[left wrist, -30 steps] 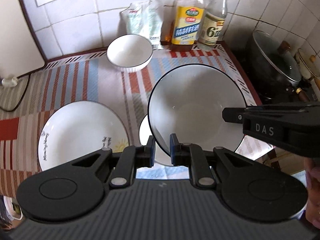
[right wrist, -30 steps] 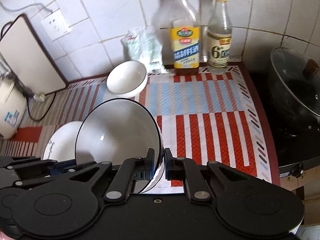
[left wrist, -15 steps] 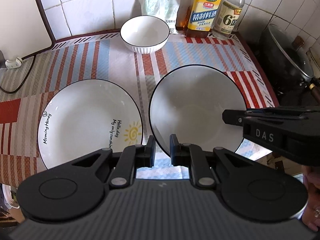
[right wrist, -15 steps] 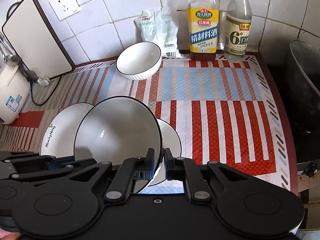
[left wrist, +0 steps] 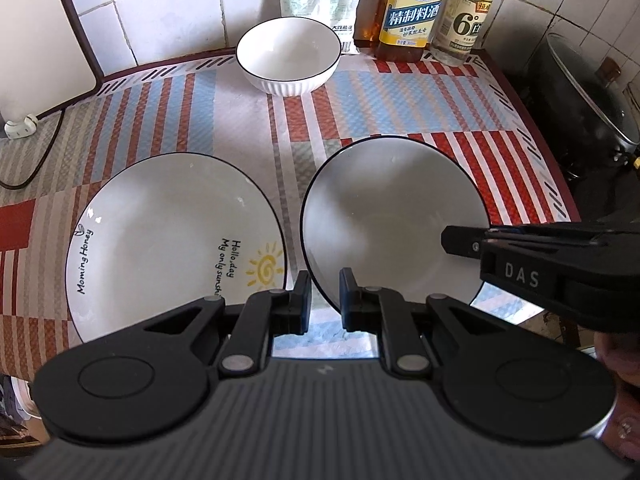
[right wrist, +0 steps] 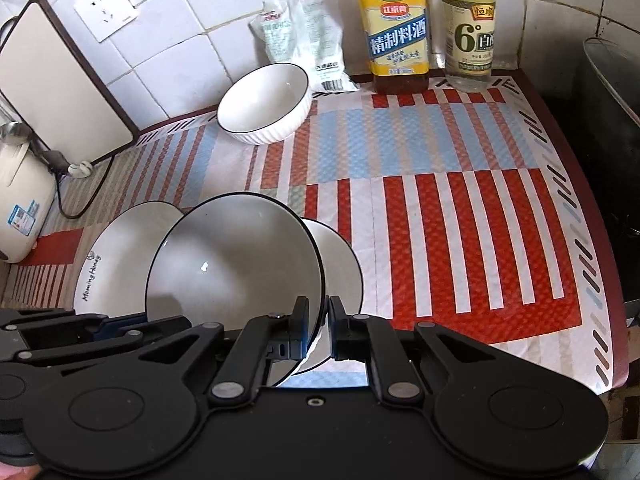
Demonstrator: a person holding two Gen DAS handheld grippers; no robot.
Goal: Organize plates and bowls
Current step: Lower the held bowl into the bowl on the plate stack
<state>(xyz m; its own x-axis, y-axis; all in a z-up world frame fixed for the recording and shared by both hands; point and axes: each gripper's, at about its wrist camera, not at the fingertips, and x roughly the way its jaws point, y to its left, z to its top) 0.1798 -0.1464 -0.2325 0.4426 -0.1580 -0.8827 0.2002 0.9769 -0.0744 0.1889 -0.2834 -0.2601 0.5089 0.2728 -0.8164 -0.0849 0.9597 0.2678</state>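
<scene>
Both grippers are shut on the rim of one large white bowl with a black rim (left wrist: 394, 216), held tilted above the mat; it also shows in the right wrist view (right wrist: 236, 260). My left gripper (left wrist: 324, 294) pinches its near left edge. My right gripper (right wrist: 319, 330) pinches its right edge and appears as a black body (left wrist: 540, 268) in the left wrist view. A printed plate (left wrist: 168, 236) lies on the mat to the left, also in the right wrist view (right wrist: 116, 260). A small plate (right wrist: 342, 268) lies under the held bowl. A ribbed white bowl (left wrist: 288, 54) stands at the back.
Two bottles (right wrist: 398, 28) (right wrist: 468, 28) and a packet (right wrist: 304, 40) stand against the tiled wall. A dark pot with a lid (left wrist: 588, 92) sits off the right edge. A cutting board (right wrist: 56, 80), a rice cooker (right wrist: 20, 208) and a cord are at the left.
Both grippers and the held bowl have moved lower and forward over the counter. The printed plate and back bowl now look larger and nearer. Both grips are unchanged.
</scene>
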